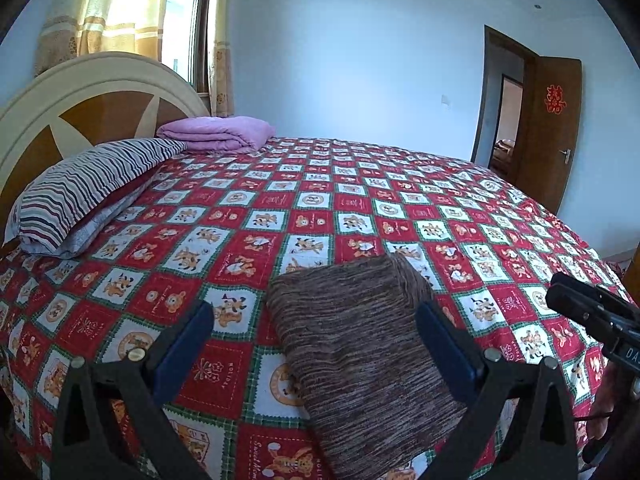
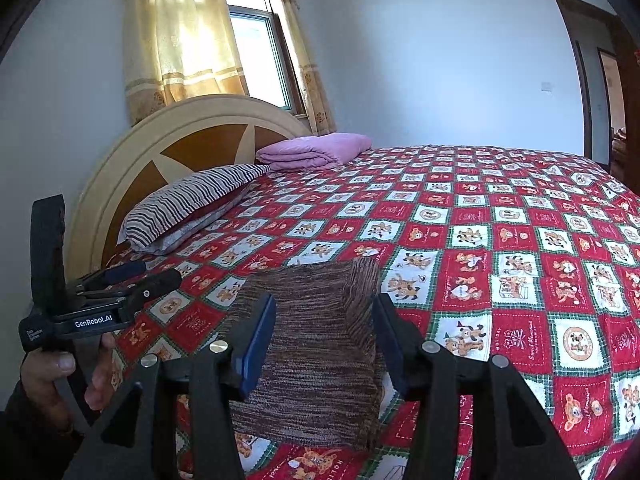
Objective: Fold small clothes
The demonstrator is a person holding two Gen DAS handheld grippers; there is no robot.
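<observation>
The bed [image 1: 360, 184] is covered by a red, white and green patchwork bedspread [image 1: 460, 240] printed with cartoon bears and dogs. A folded brown striped knit garment [image 1: 360, 344] lies flat on it at six o'clock. At nine o'clock a striped pillow [image 1: 80, 196] rests by the headboard [image 1: 80, 112], and at eleven o'clock a folded purple blanket [image 1: 218, 133] sits beyond it.

Sunlit curtained window [image 2: 256, 40] behind bed's headboard [image 2: 192, 136].
</observation>
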